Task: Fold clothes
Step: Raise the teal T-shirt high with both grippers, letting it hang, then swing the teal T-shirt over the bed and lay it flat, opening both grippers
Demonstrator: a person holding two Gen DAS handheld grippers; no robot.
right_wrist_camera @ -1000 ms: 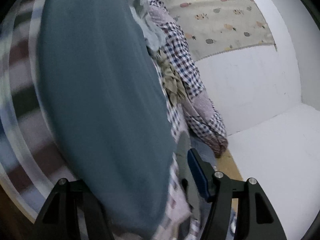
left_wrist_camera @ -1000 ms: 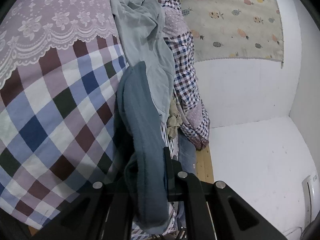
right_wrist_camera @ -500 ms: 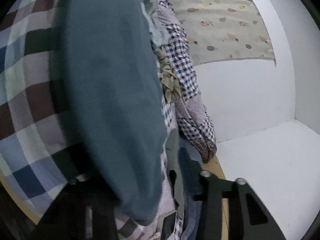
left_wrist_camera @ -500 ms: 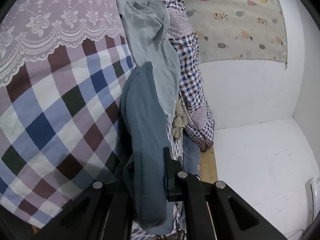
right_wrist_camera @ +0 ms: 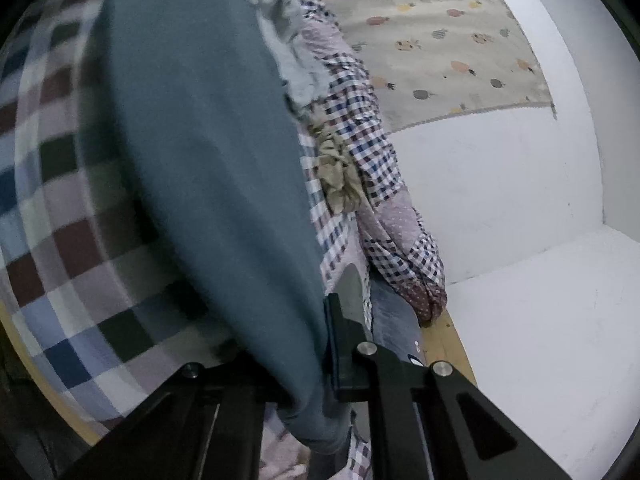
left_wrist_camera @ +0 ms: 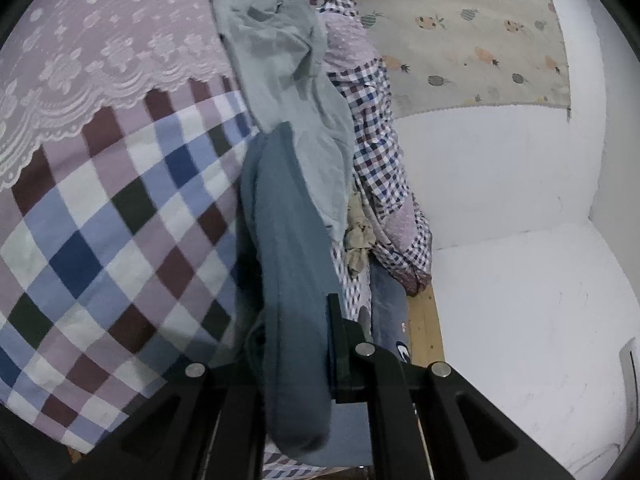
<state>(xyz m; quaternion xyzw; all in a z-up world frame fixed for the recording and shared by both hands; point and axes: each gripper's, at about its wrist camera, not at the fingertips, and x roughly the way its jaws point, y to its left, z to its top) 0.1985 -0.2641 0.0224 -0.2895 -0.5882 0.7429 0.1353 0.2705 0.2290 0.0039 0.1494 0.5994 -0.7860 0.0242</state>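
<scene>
Both grippers, left gripper (left_wrist_camera: 296,364) and right gripper (right_wrist_camera: 296,360), clamped on teal garment (left_wrist_camera: 288,248); checked bedsheet (left_wrist_camera: 100,248) beneath it, white wall (left_wrist_camera: 500,176) beyond.

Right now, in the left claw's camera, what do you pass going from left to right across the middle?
Big checked bedspread → dark teal cloth held in the left claw → small-checked quilt bundle → white wall.

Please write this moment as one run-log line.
left gripper: shut on teal garment | right gripper: shut on teal garment | garment over checked bedcover | fold not finished
</scene>
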